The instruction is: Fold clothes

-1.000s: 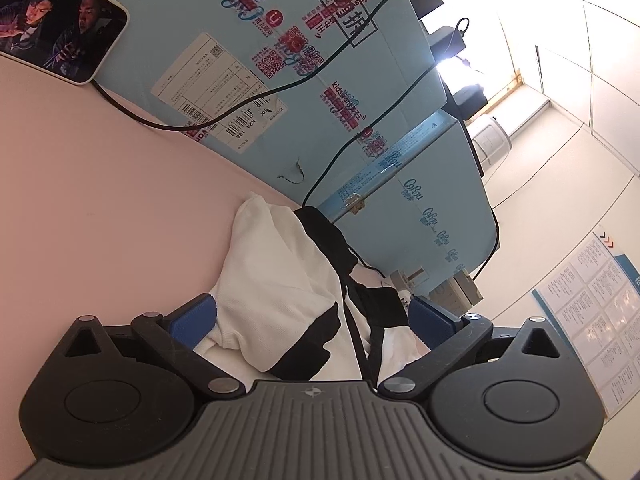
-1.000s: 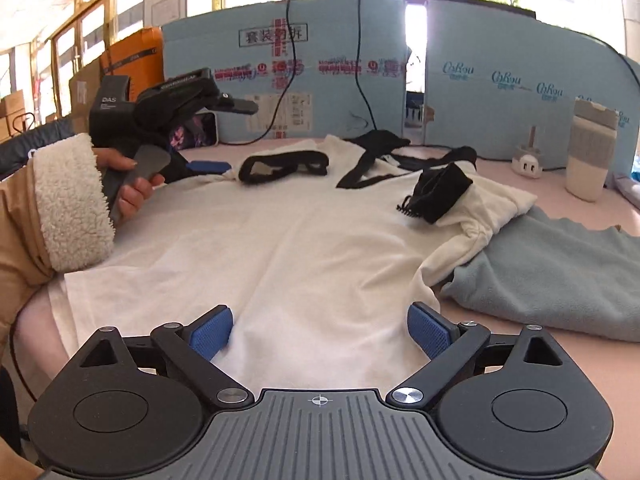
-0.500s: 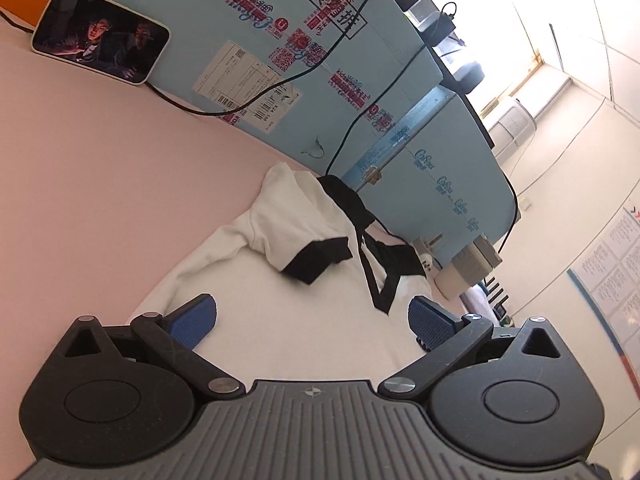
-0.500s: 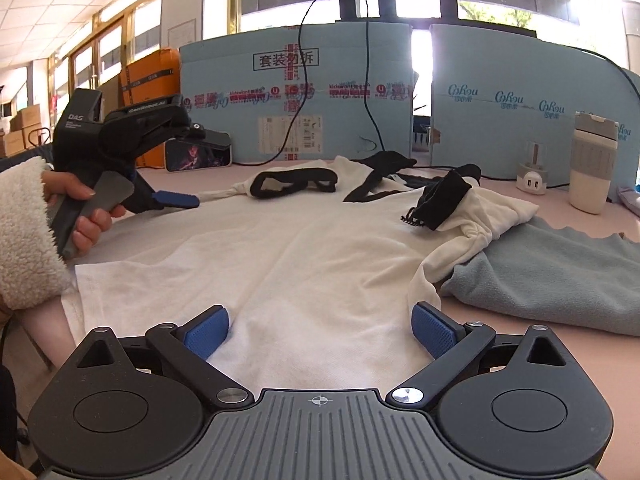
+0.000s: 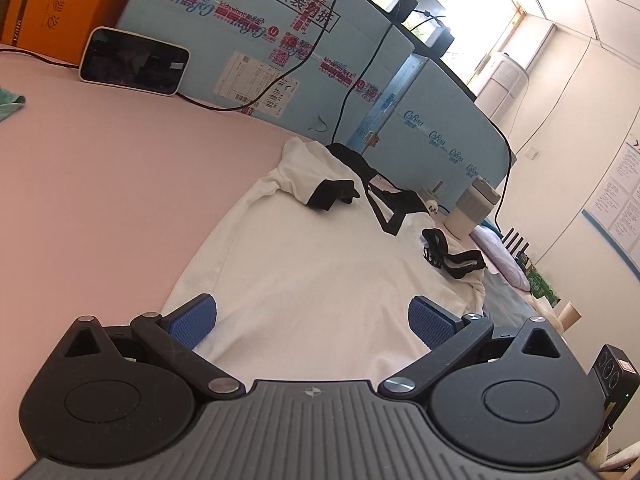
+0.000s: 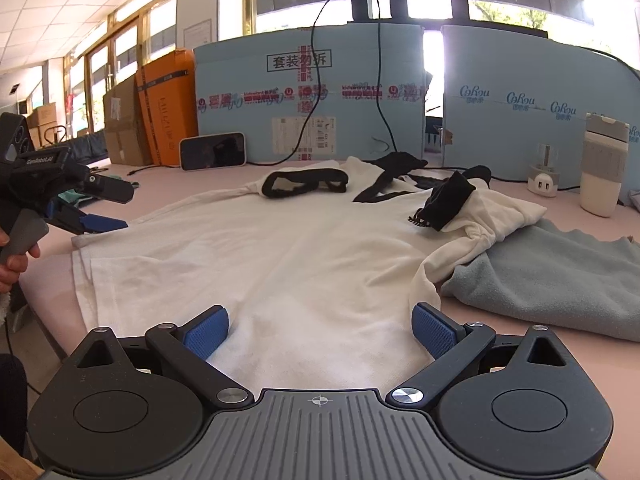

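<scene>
Now drawn back from the sleeve at twelve o'clock, the left gripper [image 5: 312, 316] gapes wide and empty like the right gripper [image 6: 320, 326], over the white shirt [image 6: 280, 252] flat on the pink table [image 5: 100, 184].

White shirt [image 6: 288, 256] with black trim, spread flat on pink table, sleeves bunched inward, hem nearest

Left tongs [image 5: 312, 316] and right tongs [image 6: 320, 326] both spread wide, empty
</scene>
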The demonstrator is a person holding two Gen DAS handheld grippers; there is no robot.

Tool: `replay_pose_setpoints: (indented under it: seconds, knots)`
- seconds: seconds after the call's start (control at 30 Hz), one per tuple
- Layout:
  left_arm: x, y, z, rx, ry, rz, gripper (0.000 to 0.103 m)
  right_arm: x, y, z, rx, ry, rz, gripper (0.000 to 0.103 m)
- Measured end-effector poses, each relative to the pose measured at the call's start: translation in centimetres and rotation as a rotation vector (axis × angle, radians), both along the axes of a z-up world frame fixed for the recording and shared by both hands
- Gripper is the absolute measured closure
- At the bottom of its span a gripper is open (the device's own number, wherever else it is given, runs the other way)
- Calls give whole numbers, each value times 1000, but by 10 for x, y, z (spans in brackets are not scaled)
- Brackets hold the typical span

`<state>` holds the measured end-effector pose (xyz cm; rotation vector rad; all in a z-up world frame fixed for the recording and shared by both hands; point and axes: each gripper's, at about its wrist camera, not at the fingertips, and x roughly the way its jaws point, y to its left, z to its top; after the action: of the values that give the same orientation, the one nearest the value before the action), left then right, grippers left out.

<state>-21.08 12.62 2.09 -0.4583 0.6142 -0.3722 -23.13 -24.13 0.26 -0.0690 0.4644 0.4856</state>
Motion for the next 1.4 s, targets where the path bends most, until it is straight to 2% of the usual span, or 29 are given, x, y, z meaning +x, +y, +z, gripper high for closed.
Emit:
replay_pose_setpoints:
  seconds: [0.1, 0.17, 0.3, 0.47, 0.63, 0.73, 0.97, 1.23, 1.4]
  knots:
    - [-7, 8, 1, -18, 3, 14, 0, -7, -6, 5, -23, 4, 39, 3]
    - [-12, 15, 1, -3, 16, 69, 0, -14, -9, 10, -52, -2, 61, 3]
    - [-20, 31, -1, -44, 35, 140, 0, -32, -11, 20, -131, -73, 121, 3]
    - [-36, 30, 5, -69, -1, 146, 0, -46, -7, 29, -168, -141, 229, 3]
    - [-48, 34, 10, -210, -44, 140, 0, -43, 2, 30, -157, -136, 251, 3]
    - [-48, 35, 7, -274, -10, 143, 0, -39, 4, 29, -145, -126, 246, 3]
    - [-47, 24, -1, -183, 64, 174, 1, -38, 2, 25, -114, -103, 237, 3]
    - [-53, 20, -2, -147, 96, 186, 2, -31, -4, 23, -21, -62, 232, 3]
    - [-53, 22, -5, -170, 98, 194, 2, -26, -5, 20, 10, -41, 224, 3]
